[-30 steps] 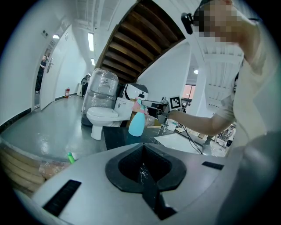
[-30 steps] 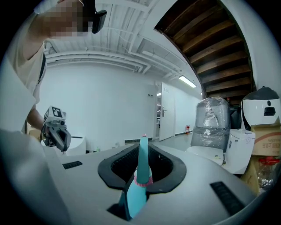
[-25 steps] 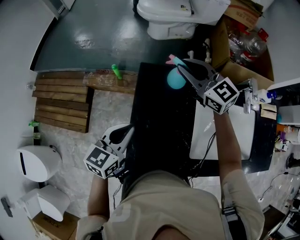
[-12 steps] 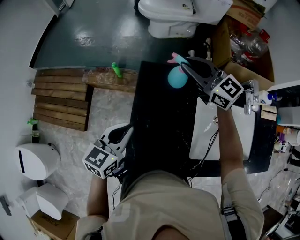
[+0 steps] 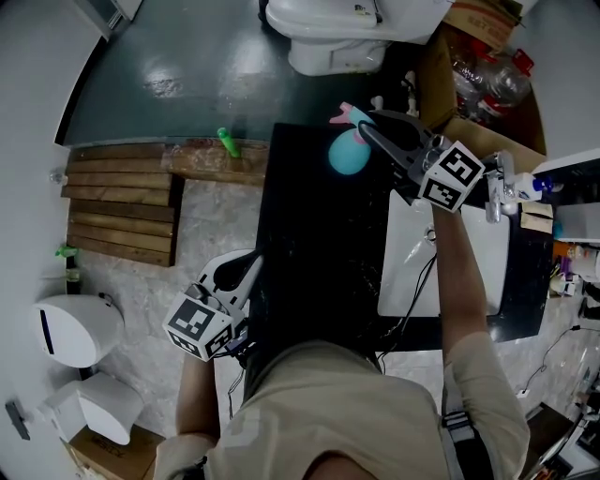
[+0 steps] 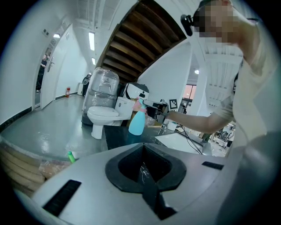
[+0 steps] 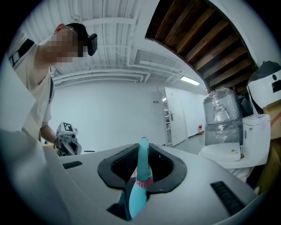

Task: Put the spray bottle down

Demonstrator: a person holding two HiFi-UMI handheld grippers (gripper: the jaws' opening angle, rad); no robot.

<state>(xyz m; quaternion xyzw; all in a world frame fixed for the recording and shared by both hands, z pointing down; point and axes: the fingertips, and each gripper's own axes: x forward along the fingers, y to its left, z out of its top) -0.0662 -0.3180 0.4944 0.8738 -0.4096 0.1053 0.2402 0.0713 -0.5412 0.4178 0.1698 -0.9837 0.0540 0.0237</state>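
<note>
Spray bottle (image 5: 348,155), teal with a pink trigger head, is held by its neck between the jaws of the right tool (image 5: 371,127), which are clamped on it; in the right gripper view the neck is seen standing between the dark pads. The bottle is found at about 12 o'clock of the black counter (image 5: 319,244), close to that far edge, with the white toilet (image 5: 328,19) on the floor beyond it. Whether the base is touching the counter or hanging just above it cannot be told from these views.

The left tool (image 5: 246,270) is kept low at about 7 o'clock, off the counter's near left side and well apart from the bottle. Its jaws are together and nothing is seen between them.

The step in hand is judged to be the placing itself: the bottle has been brought over its spot but has not been let go. For the next move, the bottle would need to be lowered upright until the base is seated flat on the counter, and only then should the jaws be parted. The tool would best be drawn back along the line of the jaws, toward 3 o'clock where the white sink (image 5: 412,281) lies, so that the trigger head is not caught and the bottle is not tipped.
</note>
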